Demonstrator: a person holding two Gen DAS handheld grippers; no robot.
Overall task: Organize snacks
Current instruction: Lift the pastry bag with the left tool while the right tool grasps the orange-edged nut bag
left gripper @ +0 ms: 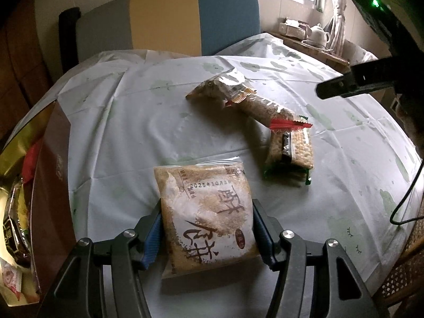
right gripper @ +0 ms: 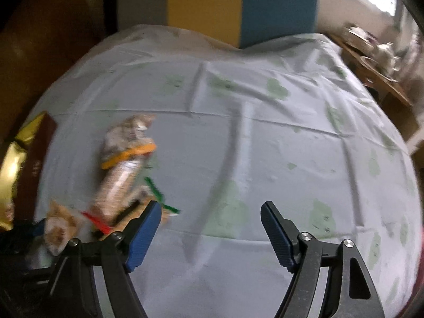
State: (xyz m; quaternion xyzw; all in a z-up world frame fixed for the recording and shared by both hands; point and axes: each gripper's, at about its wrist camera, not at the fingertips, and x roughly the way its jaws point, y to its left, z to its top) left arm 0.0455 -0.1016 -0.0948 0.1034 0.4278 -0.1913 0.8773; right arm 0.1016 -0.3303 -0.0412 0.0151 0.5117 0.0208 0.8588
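My left gripper (left gripper: 208, 232) is shut on a square brown-and-white pastry packet (left gripper: 206, 214), held just above the table. Beyond it lie a long clear cracker sleeve with orange and red ends (left gripper: 243, 100) and a green-edged cracker pack (left gripper: 290, 153). My right gripper (right gripper: 210, 234) is open and empty over bare tablecloth; it also shows at the right edge of the left wrist view (left gripper: 344, 86). In the blurred right wrist view the cracker sleeve (right gripper: 122, 169) lies to the left, and the held packet (right gripper: 59, 228) shows at lower left.
A brown gift box with gold lining (left gripper: 50, 185) stands at the table's left edge and holds several snacks (left gripper: 13, 225). A pale tablecloth with green prints (left gripper: 132, 122) covers the round table. A colour-block chair (left gripper: 169, 18) stands behind. A teapot shelf (left gripper: 315, 37) is far right.
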